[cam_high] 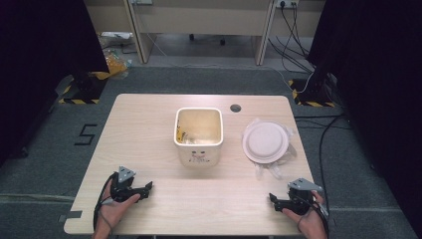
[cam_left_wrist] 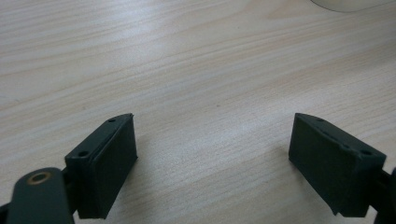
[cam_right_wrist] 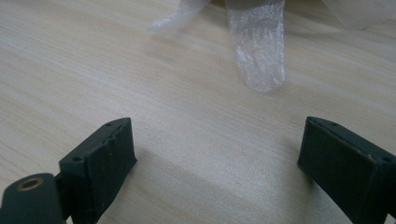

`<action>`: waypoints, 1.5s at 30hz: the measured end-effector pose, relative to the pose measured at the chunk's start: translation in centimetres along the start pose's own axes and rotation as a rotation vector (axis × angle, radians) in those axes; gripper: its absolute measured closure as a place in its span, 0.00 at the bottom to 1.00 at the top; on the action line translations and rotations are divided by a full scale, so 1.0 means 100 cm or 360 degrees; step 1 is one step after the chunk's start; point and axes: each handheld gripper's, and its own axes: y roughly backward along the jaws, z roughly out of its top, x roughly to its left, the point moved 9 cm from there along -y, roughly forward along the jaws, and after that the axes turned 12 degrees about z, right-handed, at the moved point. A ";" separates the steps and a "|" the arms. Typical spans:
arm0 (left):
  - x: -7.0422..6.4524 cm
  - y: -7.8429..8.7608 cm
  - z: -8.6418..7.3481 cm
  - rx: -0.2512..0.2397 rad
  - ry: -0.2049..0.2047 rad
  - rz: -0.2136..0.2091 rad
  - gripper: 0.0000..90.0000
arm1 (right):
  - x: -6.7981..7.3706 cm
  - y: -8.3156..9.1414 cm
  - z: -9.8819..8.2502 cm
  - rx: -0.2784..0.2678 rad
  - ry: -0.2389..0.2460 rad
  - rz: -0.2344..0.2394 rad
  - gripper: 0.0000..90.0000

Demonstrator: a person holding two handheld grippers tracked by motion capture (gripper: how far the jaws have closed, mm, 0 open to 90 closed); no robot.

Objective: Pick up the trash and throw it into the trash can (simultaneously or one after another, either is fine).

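Plastic bag (cam_right_wrist: 259,51) near right gripper (cam_right_wrist: 219,172), apart

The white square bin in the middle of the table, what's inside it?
Inside the white bin there are yellowish scraps lying at the bottom, too small to name. Its front wall hides part of the bottom.

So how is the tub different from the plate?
The tub is a tall, square, open container; the plate is flat and round. The tub is cream with a little face on its front; the plate is plain pinkish. The plate lies on a crinkly clear plastic bag; the tub stands on the bare table. Both sit side by side, untouched.
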 end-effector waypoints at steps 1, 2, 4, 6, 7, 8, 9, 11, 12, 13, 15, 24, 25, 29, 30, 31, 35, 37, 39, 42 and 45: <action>0.000 0.000 0.000 0.0000 0.0000 0.0000 0.16 | 0.000 0.000 0.000 0.0000 -0.0003 0.0001 0.12; 0.000 0.000 0.000 0.0000 0.0000 0.0000 0.16 | 0.000 0.000 0.000 0.0002 -0.0003 0.0001 0.12; 0.000 0.000 0.000 0.0000 0.0000 0.0000 0.16 | 0.000 0.000 0.000 0.0001 -0.0001 0.0001 0.12; 0.000 0.000 0.000 0.0000 0.0000 0.0000 0.16 | 0.000 0.000 0.000 -0.0005 -0.0011 0.0006 0.12; 0.000 0.000 0.000 0.0000 0.0000 0.0000 0.16 | -0.001 0.001 0.000 -0.0020 -0.0027 0.0021 0.13; 0.000 0.000 0.000 0.0000 0.0000 0.0000 0.16 | -0.001 0.001 0.000 -0.0020 -0.0027 0.0021 0.13; 0.000 0.000 0.000 0.0000 0.0000 0.0000 0.16 | -0.001 0.002 0.001 -0.0030 -0.0047 0.0032 0.14; 0.000 0.000 0.000 0.0000 0.0000 0.0000 0.16 | -0.003 0.004 0.001 -0.0060 -0.0078 0.0054 0.18; 0.000 0.000 0.000 0.0000 0.0000 0.0000 0.16 | -0.004 0.005 0.001 -0.0076 -0.0095 0.0067 0.19; 0.000 0.000 0.000 0.0000 0.0000 0.0000 0.16 | -0.005 0.006 0.002 -0.0096 -0.0114 0.0075 0.20; 0.000 0.000 0.000 0.0000 0.0001 0.0001 0.16 | -0.007 0.011 0.003 -0.0132 -0.0125 0.0086 0.20; 0.000 0.000 0.000 0.0000 0.0000 0.0001 0.16 | -0.022 0.026 0.032 -0.0214 -0.0144 0.0033 0.18; 0.000 0.000 0.000 0.0000 0.0000 0.0001 0.16 | -0.022 0.026 0.032 -0.0214 -0.0144 0.0033 0.18; 0.000 0.000 0.000 0.0000 0.0000 0.0001 0.16 | -0.031 0.030 0.051 -0.0246 -0.0158 0.0006 0.17; 0.000 0.000 0.000 0.0000 0.0000 0.0001 0.16 | -0.034 0.030 0.055 -0.0255 -0.0165 -0.0001 0.17; 0.000 0.000 0.000 0.0000 0.0000 0.0001 0.16 | -0.038 0.028 0.064 -0.0264 -0.0178 0.0007 0.17; 0.000 0.000 0.000 0.0001 -0.0001 0.0002 0.16 | -0.043 0.023 0.076 -0.0228 -0.0153 -0.0017 0.17; 0.000 0.000 0.000 0.0001 -0.0001 0.0002 0.16 | -0.051 0.017 0.089 -0.0224 -0.0163 -0.0024 0.17; 0.000 0.000 0.000 0.0001 -0.0001 0.0002 0.16 | -0.060 0.012 0.098 -0.0218 -0.0174 -0.0045 0.17; 0.000 0.000 0.000 0.0000 -0.0001 0.0001 0.16 | -0.069 0.007 0.107 -0.0205 -0.0182 -0.0073 0.17; 0.000 0.000 0.000 0.0001 -0.0001 0.0002 0.16 | -0.077 0.000 0.121 -0.0192 -0.0204 -0.0072 0.17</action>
